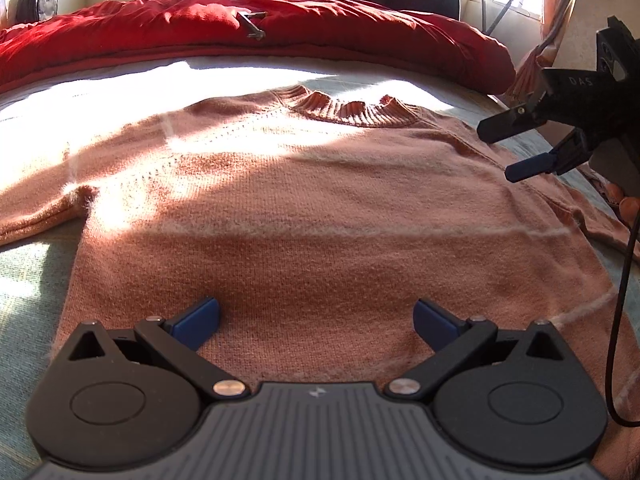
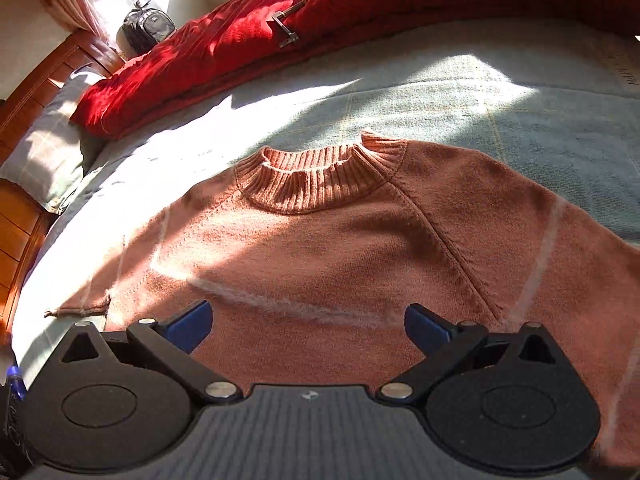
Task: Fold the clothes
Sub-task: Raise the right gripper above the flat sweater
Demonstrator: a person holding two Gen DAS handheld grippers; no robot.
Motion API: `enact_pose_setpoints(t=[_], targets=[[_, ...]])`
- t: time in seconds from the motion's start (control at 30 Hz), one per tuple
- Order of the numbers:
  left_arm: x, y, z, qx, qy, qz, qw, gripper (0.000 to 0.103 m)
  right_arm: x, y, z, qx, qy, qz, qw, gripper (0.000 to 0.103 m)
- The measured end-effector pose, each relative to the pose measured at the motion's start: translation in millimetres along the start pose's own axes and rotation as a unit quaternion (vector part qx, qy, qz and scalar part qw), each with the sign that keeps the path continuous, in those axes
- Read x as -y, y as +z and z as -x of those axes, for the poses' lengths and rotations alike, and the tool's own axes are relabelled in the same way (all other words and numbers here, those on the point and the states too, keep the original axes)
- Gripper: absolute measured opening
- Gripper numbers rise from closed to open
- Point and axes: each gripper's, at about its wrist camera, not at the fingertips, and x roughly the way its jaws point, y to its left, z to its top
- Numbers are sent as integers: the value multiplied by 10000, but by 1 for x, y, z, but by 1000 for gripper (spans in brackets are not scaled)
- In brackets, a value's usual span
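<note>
Knit, left wrist view: salmon-pink sweater (image 1: 304, 200) spread flat, front up, across the middle of the bed (image 1: 28, 280); ribbed collar (image 1: 344, 110) toward the far edge, hem toward the near edge.
Left gripper (image 1: 316, 320): poised low over the hem area, jaws spread wide, nothing between the blue pads (image 1: 198, 318).
Right gripper (image 1: 516, 152): seen at the right edge of the bed, above the sweater's shoulder seam; jaws parted, empty.
Sleeve (image 1: 36, 220): stretched out toward the left edge of the bed, in strong sun.
Far edge: red quilt (image 1: 240, 32) bunched along it, well apart from the sweater.

Knit, right wrist view: same sweater (image 2: 360, 248), collar (image 2: 320, 180) centred, raglan seam running down toward the right.
Right gripper (image 2: 308, 326): jaws wide apart, holding nothing, over the chest.
Opposite sleeve: cuff (image 2: 80, 312) near the bed's side edge; probably flat, though glare washes out the detail.
Pillow (image 2: 48, 160): at the corner by the wooden headboard (image 2: 24, 240), clear of the work.

Step in hand, judged: picking grasp points for a first fold, not yet begun.
Doing it well: pinch one layer pair at shoulder and hem on one side, lift only slightly, carry across evenly so the knit does not stretch or drag; tuck the sleeve inward first; keep the collar straight.
</note>
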Motion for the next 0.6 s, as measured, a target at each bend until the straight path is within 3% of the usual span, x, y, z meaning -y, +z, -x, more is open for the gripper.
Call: enact_pose_setpoints(t=[0.13, 0.2, 0.27, 0.37, 0.5, 0.6], targets=[[0, 2, 1, -32, 20, -1, 10000, 102, 12, -24, -26, -182, -9, -139, 9997, 103], [-1, 6, 14, 63, 48, 130, 9999, 102, 16, -25, -28, -17, 24, -254, 9997, 103], [-2, 6, 29, 351, -93, 181, 9992, 102, 11, -23, -15, 92, 38, -414, 9991, 103], [-5, 5, 39, 408, -222, 305, 9985, 102, 1, -31, 7, 180, 298, -277, 9990, 103], [-4, 0, 34, 171, -110, 337, 9992, 102, -11, -60, 11, -53, 592, -126, 9982, 103], [0, -11, 27, -141, -144, 280, 9994, 102, -16, -83, 3, -218, 372, -5, 9991, 103]])
